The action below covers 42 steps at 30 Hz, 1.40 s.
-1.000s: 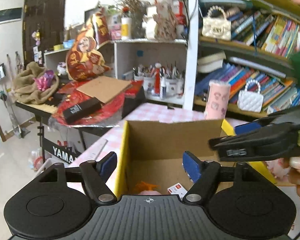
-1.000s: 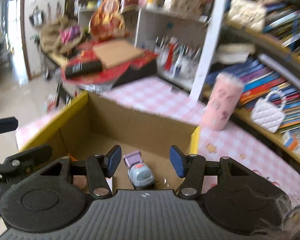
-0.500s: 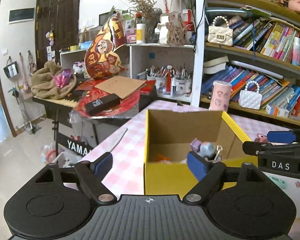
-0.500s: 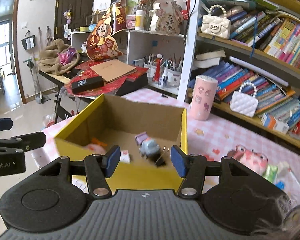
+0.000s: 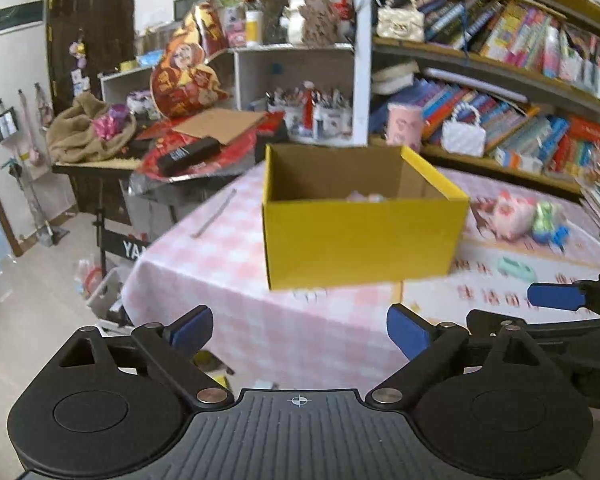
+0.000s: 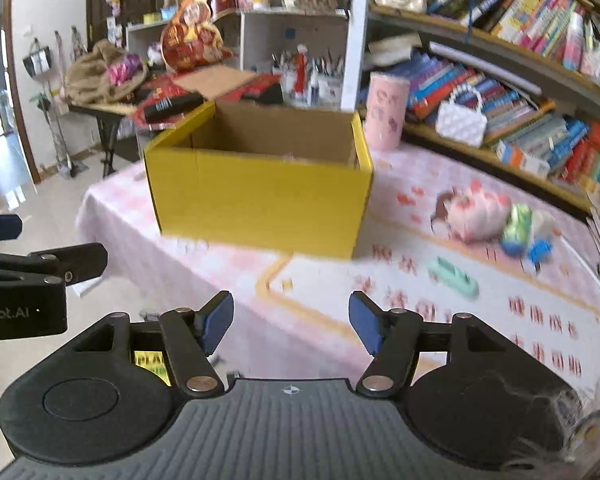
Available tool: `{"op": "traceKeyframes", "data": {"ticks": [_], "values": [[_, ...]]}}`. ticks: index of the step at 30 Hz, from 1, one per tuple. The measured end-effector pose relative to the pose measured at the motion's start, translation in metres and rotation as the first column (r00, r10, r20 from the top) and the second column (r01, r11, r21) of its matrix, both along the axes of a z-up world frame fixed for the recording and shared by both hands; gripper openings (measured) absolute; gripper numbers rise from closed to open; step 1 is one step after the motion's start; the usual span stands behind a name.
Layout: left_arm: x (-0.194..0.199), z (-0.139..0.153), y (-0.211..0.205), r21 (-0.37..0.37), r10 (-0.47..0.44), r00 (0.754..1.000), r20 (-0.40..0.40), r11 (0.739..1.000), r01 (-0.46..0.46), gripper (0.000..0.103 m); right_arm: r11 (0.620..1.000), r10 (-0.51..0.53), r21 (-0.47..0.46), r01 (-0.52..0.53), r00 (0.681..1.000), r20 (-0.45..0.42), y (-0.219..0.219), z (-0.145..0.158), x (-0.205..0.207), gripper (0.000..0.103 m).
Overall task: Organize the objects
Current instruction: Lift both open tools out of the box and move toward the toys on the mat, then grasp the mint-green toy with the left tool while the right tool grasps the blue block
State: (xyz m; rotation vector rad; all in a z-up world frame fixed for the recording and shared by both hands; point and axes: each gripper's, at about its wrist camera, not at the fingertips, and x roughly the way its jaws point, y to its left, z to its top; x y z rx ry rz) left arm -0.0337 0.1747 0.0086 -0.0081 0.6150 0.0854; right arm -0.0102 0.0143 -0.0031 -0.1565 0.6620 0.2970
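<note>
The counter [image 6: 420, 184] with its pink checked cloth is carrying a yellow box [image 6: 260, 200], which is sitting near the left corner. Right of it a pink plush toy [image 6: 476, 216] and a mint clip [image 6: 454, 276] are lying loose. My left gripper [image 5: 298, 330] and right gripper [image 6: 291, 322] are hanging off the near edge, jaws spreading wider, pinching nothing.
</note>
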Motion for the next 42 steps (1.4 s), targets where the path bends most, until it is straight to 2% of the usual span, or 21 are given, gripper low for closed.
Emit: {"op": "traceKeyframes", "data": {"ticks": [12, 14, 18, 33, 37, 42], "values": [[-0.008, -0.015, -0.017, -0.054, -0.121, 0.991, -0.052, 0.992, 0.118, 0.097, 0.980, -0.199, -0.036, 0.197, 0.979, -0.048, -0.039, -0.009, -0.025, 0.070], [-0.007, -0.015, -0.022, -0.055, -0.141, 0.989, -0.044, 0.989, 0.139, 0.097, 0.972, -0.236, -0.030, 0.235, 0.970, -0.062, -0.048, -0.011, -0.026, 0.076], [-0.002, -0.016, -0.033, -0.079, -0.185, 0.982, -0.028, 0.980, 0.182, 0.101, 0.955, -0.297, -0.028, 0.295, 0.951, -0.082, -0.067, -0.015, -0.028, 0.077], [0.040, -0.027, -0.125, -0.092, -0.398, 0.915, -0.069, 0.916, 0.391, 0.101, 0.889, -0.458, -0.041, 0.456, 0.881, -0.116, -0.149, -0.025, -0.021, 0.082], [0.054, -0.031, -0.151, -0.087, -0.426, 0.900, -0.089, 0.904, 0.419, 0.101, 0.879, -0.476, -0.040, 0.475, 0.869, -0.133, -0.172, -0.028, -0.009, 0.082], [0.073, -0.034, -0.177, -0.083, -0.432, 0.895, -0.114, 0.902, 0.424, 0.101, 0.876, -0.481, -0.038, 0.481, 0.864, -0.150, -0.197, -0.031, 0.010, 0.082]]}}
